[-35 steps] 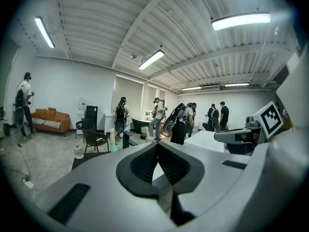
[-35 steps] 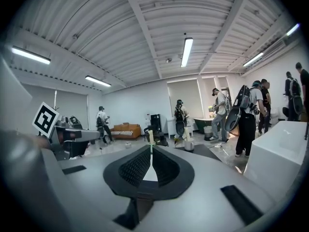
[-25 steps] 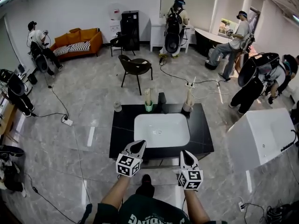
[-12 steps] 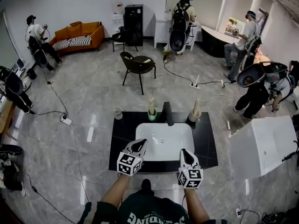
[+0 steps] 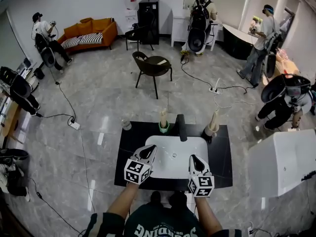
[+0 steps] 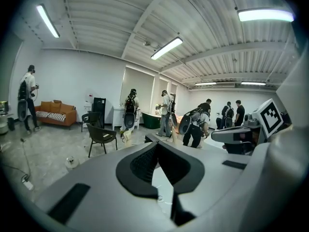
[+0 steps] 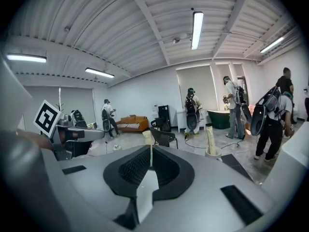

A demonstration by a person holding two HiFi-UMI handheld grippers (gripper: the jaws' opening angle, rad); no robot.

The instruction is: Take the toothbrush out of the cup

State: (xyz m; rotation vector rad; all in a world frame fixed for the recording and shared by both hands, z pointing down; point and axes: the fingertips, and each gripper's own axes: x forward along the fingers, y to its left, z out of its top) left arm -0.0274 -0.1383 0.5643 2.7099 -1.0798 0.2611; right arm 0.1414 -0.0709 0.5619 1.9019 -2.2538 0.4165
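Hovering shut and empty at the sink, left gripper and right gripper face the green cup and pale cup behind it, nothing within reach yet, toothbrush likely in one.

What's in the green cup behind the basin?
A pale upright item stands in the green cup, rising above its rim; too small to identify. Its lower end and anything else inside are hidden by the cup wall.
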